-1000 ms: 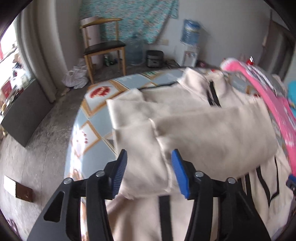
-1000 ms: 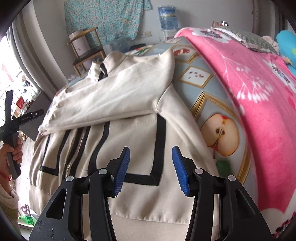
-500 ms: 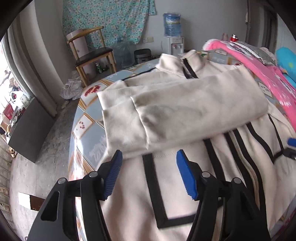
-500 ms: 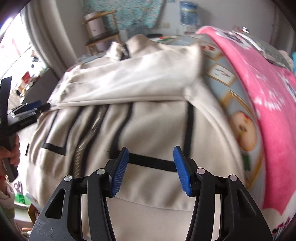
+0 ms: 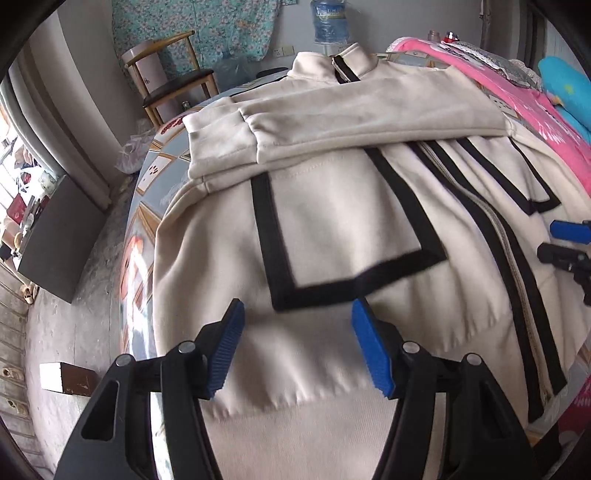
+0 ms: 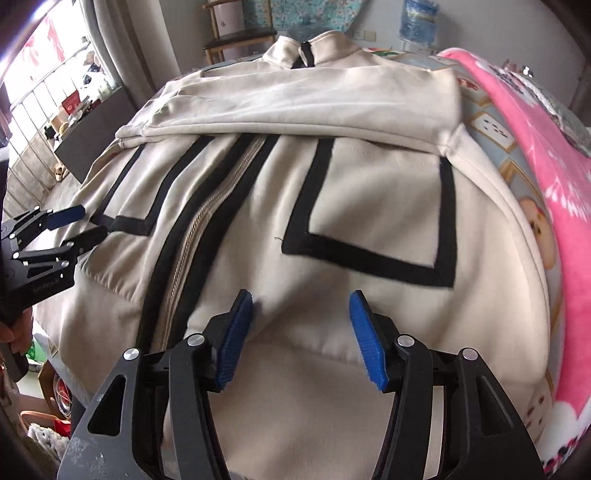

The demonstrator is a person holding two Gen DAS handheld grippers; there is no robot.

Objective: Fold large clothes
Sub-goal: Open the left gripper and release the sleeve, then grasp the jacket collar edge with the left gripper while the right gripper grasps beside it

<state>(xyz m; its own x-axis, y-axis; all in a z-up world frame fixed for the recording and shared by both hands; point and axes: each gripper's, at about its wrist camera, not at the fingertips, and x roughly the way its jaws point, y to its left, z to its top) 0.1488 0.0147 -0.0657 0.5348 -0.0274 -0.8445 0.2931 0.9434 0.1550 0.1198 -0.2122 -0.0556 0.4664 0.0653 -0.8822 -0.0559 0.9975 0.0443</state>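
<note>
A cream zip-up jacket with black stripe trim lies front up on the bed, both sleeves folded across its chest. My left gripper hovers open over the lower left panel, just above the ribbed hem, with nothing between its fingers. My right gripper hangs over the lower right panel beside the zipper; its jaws are opening and hold no cloth. Each gripper also shows in the other's view: the right gripper at the right edge, the left gripper at the left edge.
A pink blanket runs along the jacket's right side on the patterned bed sheet. Beyond the bed stand a wooden chair and a water bottle. A dark board leans by the window on the left.
Both grippers have travelled from the folded sleeves down the jacket to its lower panels near the hem. Both sets of jaws stand a little wider.
</note>
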